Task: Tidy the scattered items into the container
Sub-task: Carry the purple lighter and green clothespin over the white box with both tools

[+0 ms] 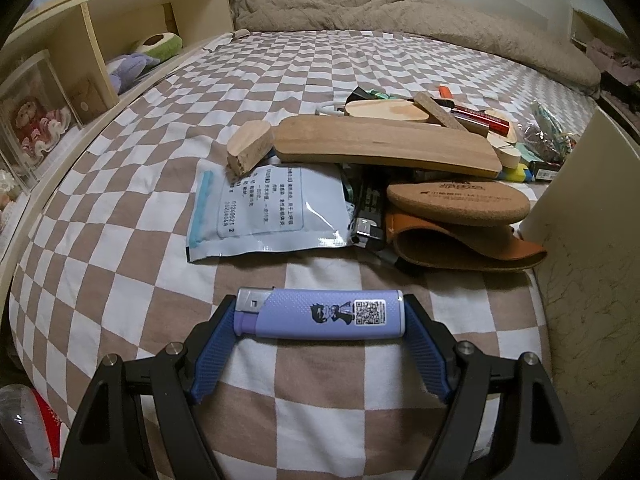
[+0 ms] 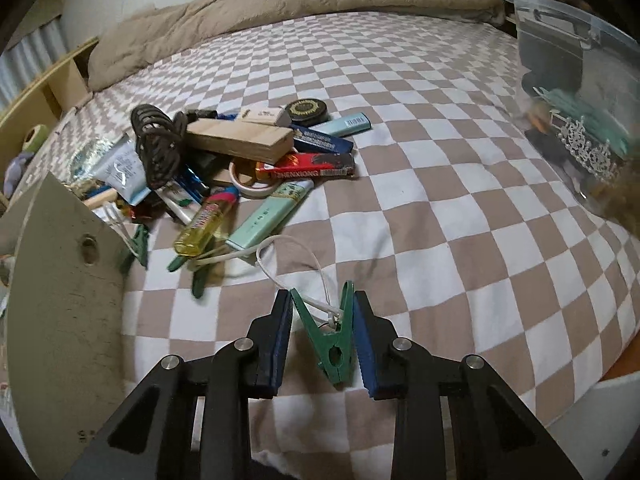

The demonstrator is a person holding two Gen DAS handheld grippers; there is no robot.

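My left gripper (image 1: 320,305) is shut on a purple lighter (image 1: 320,314), gripped end to end between the blue pads just above the checkered bedsheet (image 1: 120,208). In the right wrist view, my right gripper (image 2: 322,296) is shut on a green clothes clip (image 2: 336,344), its pads pressing the clip's two handles. A white cord (image 2: 288,248) runs from that clip back to more green clips (image 2: 138,244) at the edge of the pile. The clear plastic container (image 2: 576,32) stands at the far right and holds a silver tiara (image 2: 588,152) and other items.
A pile of scattered items lies ahead: a long wooden board (image 1: 384,144), cork coaster (image 1: 456,200), white pouch (image 1: 264,208), wooden block (image 2: 240,140), yellow bottle (image 2: 204,224), red box (image 2: 308,166). A beige panel (image 2: 60,280) stands beside the pile. A shelf (image 1: 80,48) lines the bed.
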